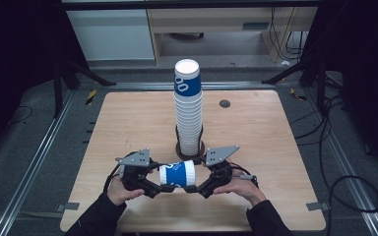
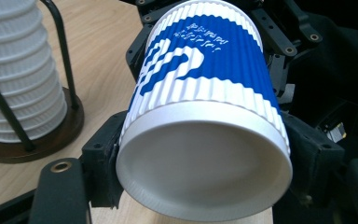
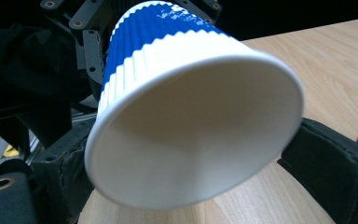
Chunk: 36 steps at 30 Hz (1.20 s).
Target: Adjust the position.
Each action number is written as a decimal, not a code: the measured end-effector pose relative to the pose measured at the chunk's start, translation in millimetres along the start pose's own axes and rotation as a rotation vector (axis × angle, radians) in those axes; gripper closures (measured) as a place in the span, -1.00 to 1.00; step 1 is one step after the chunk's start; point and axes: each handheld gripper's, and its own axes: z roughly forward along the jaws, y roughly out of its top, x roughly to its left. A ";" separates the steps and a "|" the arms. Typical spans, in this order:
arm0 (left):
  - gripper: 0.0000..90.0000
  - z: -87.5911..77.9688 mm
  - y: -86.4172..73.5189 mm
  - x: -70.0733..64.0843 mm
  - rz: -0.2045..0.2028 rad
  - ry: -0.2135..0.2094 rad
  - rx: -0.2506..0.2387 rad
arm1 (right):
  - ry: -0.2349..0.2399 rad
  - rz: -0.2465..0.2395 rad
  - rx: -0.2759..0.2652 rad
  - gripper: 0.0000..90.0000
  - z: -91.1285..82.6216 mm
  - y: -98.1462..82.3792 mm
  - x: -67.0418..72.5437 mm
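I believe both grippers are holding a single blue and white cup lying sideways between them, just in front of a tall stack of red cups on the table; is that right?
Nearly right, but the stack is not red. The high view shows its ribbed cups white, the top one with a blue band. The rest stands: the left gripper and right gripper hold the blue and white cup sideways between them, just in front of the stack.

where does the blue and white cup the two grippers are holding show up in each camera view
High view: the blue and white cup lies sideways low in the middle, between the two hand-held grippers.
Left gripper view: the cup sits in the centre, its closed base toward the camera.
Right gripper view: the cup sits in the centre, its open mouth toward the camera.
Shared landmark: the wooden table.
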 end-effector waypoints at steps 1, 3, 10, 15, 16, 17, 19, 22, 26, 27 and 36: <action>-0.43 0.9 -0.4 -0.1 0.001 -0.004 0.003 | 0.007 0.003 0.000 -0.81 0.6 0.0 0.4; -0.43 2.8 -0.9 -0.3 0.001 -0.013 0.010 | 0.022 0.008 -0.007 -0.79 1.6 -0.2 0.8; -0.42 3.4 -1.3 0.4 0.000 -0.017 0.021 | 0.043 -0.002 -0.006 -0.70 2.8 -1.1 1.4; -0.44 2.9 -0.4 0.0 -0.004 -0.014 0.024 | 0.044 -0.009 -0.006 -0.66 1.6 -0.7 2.2; -0.46 2.7 0.0 -0.3 -0.001 -0.008 0.025 | 0.043 -0.016 -0.002 -0.64 1.3 -0.5 2.5; -0.47 2.4 0.2 -0.4 -0.001 -0.008 0.027 | 0.042 -0.019 -0.004 -0.64 1.1 -0.3 2.9; -0.47 1.3 0.8 -0.9 0.004 0.001 0.031 | 0.040 -0.022 -0.002 -0.64 0.4 0.4 3.3; -0.47 -1.3 1.9 -0.8 0.006 0.007 0.030 | 0.037 -0.022 -0.002 -0.63 -2.2 0.7 2.5; -0.52 -6.7 1.6 2.0 0.007 0.029 0.037 | 0.020 -0.026 0.000 -0.63 -8.0 2.8 1.8; -0.55 -8.3 1.6 2.8 0.010 0.038 0.047 | 0.016 -0.027 0.000 -0.63 -9.8 3.4 1.4; -0.66 -6.0 -4.0 7.7 0.043 0.084 0.173 | -0.025 -0.034 0.103 -0.64 -12.0 1.9 -0.4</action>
